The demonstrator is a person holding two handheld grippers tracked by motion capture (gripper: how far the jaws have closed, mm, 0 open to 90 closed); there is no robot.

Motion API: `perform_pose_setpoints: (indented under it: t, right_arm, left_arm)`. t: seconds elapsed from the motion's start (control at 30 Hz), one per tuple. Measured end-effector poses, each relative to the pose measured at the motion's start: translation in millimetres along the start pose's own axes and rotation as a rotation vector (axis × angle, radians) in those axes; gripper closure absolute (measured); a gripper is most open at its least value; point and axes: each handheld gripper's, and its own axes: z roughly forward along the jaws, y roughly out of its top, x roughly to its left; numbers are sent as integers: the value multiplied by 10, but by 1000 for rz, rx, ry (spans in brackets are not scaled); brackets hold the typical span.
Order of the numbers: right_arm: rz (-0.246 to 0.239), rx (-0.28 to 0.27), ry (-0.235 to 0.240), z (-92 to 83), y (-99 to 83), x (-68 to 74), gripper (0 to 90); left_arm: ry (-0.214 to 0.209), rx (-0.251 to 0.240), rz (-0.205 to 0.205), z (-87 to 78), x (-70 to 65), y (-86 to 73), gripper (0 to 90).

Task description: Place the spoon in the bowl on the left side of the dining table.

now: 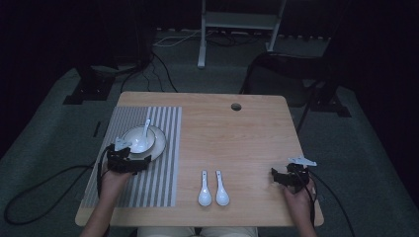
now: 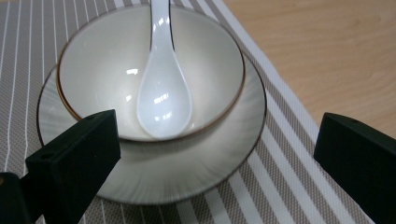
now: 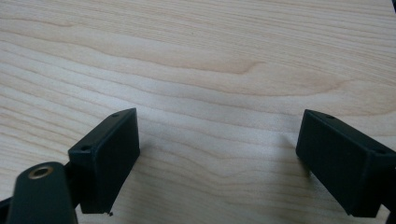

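Two spoons (image 1: 213,188) beside striped mat (image 1: 168,148)

Your bowl (image 2: 112,70) and the spoon (image 2: 163,93) in it look like glossy white glazed ceramic, catching bright highlights; the saucer (image 2: 187,172) beneath shows a softer sheen with fine radial ribbing. The striped placemat (image 2: 280,186) looks woven and matt. Your table (image 3: 196,60) is smooth, pale wood grain.

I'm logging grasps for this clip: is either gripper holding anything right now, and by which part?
Nothing is held. The left gripper is open in front of the bowl, with the spoon lying inside it; the right gripper is open over the bare table.
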Motion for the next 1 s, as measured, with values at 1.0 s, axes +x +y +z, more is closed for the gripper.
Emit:
perform_pose_setpoints:
  t: [1.0]
  right_arm:
    - [-1, 0, 0, -1, 0, 0, 128]
  left_arm:
    - [-31, -20, 13, -327, 20, -792, 6]
